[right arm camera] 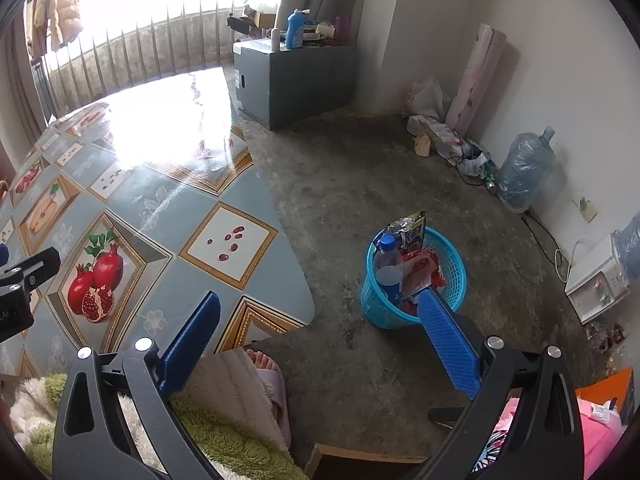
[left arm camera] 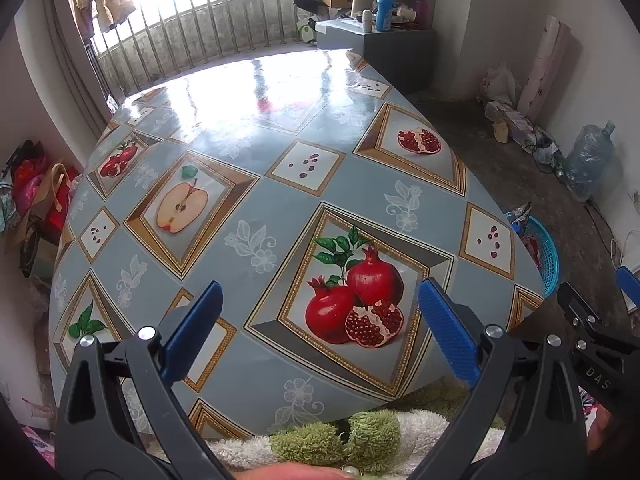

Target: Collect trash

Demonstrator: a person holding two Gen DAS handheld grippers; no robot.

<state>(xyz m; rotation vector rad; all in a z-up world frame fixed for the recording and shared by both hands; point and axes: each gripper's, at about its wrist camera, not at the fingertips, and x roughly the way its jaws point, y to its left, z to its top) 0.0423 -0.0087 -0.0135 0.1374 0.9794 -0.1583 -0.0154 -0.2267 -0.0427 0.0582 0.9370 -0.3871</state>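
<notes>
Hovering over the table (left arm camera: 304, 204), the left gripper (left arm camera: 320, 320) has its jaws wide apart with nothing between them. Blue pads face each other above a printed pomegranate picture on the glossy blue-grey tablecloth (left arm camera: 360, 184). Tabletop looks bare of loose items in the left wrist view; strong window glare washes out the far end. Fuzzy green and white sleeve (left arm camera: 360, 436) shows at the bottom edge, below the gripper body.

Right gripper (right arm camera: 320, 328) is off the table's right edge, over the concrete floor (right arm camera: 360, 168), jaws also wide apart, holding nothing. Its right finger (right arm camera: 448, 344) overlaps the near rim of the basket in view; contact cannot be told.

Trash sits in a blue plastic basket (right arm camera: 454, 276) on the floor, right of the table, well apart from the wall. Inside: a clear bottle (right arm camera: 390, 268) with blue cap and blue label, standing tilted at the left side; a dark shiny snack bag (right arm camera: 408, 230) sticking up at the back; a red and white wrapper (right arm camera: 424, 270) in the middle. The basket also peeks past the table edge in the left wrist view.

A foot in a slipper (right arm camera: 272, 384) rests on the floor beside the table corner. Big water jug (right arm camera: 526, 168) stands against the right wall, grey cabinet (right arm camera: 296, 76) at the back near the window bars.
</notes>
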